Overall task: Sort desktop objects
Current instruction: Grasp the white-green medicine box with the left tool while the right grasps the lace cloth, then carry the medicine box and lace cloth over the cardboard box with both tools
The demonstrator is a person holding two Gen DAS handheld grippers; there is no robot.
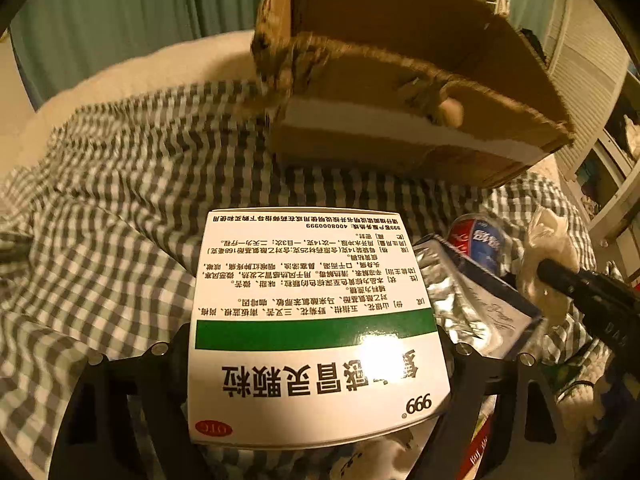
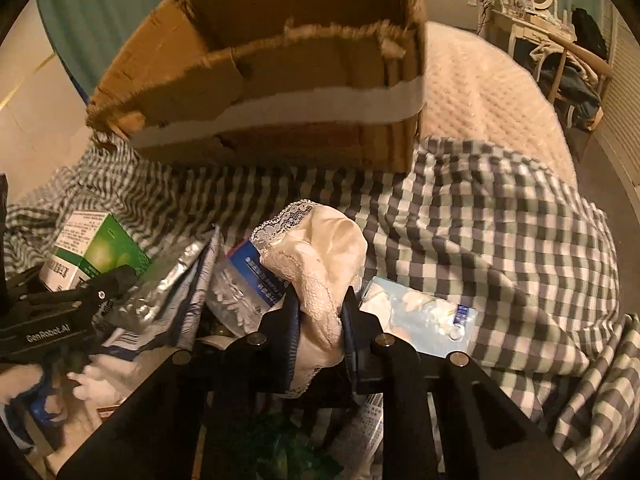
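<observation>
A white medicine box (image 1: 316, 280) with a green stripe and black print sits between the fingers of my left gripper (image 1: 316, 344), and both pads press on its sides. In the right wrist view the same box (image 2: 92, 248) shows at the left edge. My right gripper (image 2: 320, 300) is shut on a cream lace-trimmed cloth (image 2: 320, 256), which bulges up out of the jaws. From the left wrist view that cloth (image 1: 548, 232) and the right gripper's black body (image 1: 580, 284) lie to the right. A torn, open cardboard box (image 2: 280, 80) stands just beyond both grippers.
Everything lies on a checked cloth (image 2: 500, 220) spread over a quilted bed (image 2: 480, 80). Between the grippers lie a silver foil pouch (image 1: 452, 292) and a plastic bottle with a blue label (image 2: 240, 280). A pale tissue pack (image 2: 424, 312) sits right of the right gripper.
</observation>
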